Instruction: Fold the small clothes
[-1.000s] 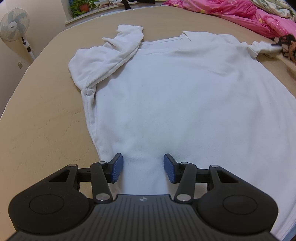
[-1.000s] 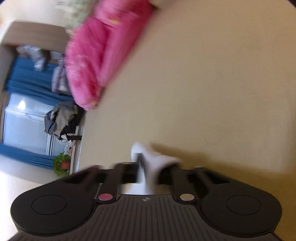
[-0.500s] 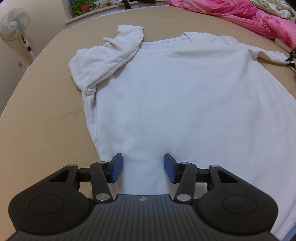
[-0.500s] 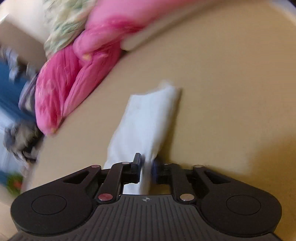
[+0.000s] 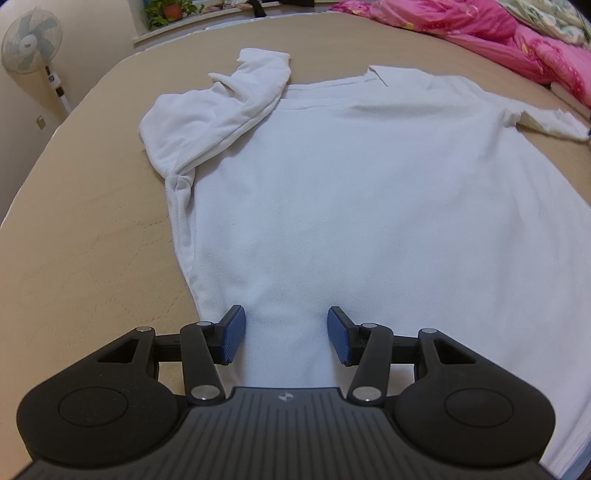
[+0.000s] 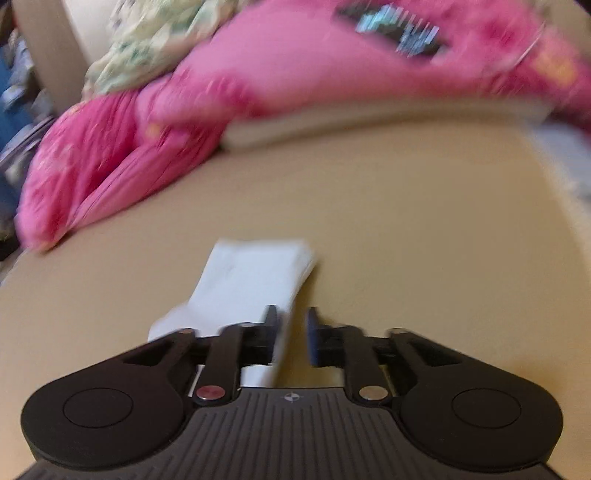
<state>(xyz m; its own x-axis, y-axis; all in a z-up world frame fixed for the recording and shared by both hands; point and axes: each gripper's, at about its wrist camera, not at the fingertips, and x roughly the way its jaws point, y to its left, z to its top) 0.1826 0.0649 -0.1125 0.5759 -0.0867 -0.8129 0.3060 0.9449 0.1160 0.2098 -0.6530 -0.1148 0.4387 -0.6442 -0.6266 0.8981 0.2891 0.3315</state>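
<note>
One white shirt [image 5: 369, 206] lies flat on the bed [image 5: 81, 236]. Its body is spread wide. Its bottom edge is near the left gripper [image 5: 284, 334]. Its neck edge points far away, toward the window side.

The shirt has two sleeves. The left sleeve [image 5: 221, 110] is bunched up and folded in over the shoulder. The right sleeve [image 6: 255, 280] lies out flat on the bed, pointing at the pink blanket [image 6: 258, 85].

There are two grippers. The left gripper is over the bottom of the shirt. Its two blue fingers [image 5: 232, 334] are apart, with shirt cloth under the gap, and they do not pinch it.

The right gripper [image 6: 291, 336] is at the right sleeve. Its fingers have just been opening. There is a small gap between them now. The sleeve edge sits at the left finger and runs under it, and the fingers do not clamp it. This view is blurry.

There is bare tan bed on the left of the shirt, a wide strip. There is bare bed past the sleeve end too, up to the blanket. The blanket and one flowery cover [image 6: 147, 40] fill the far right side.

One fan [image 5: 31, 48] stands by the wall at the far left. One plant [image 5: 170, 9] sits by the window
</note>
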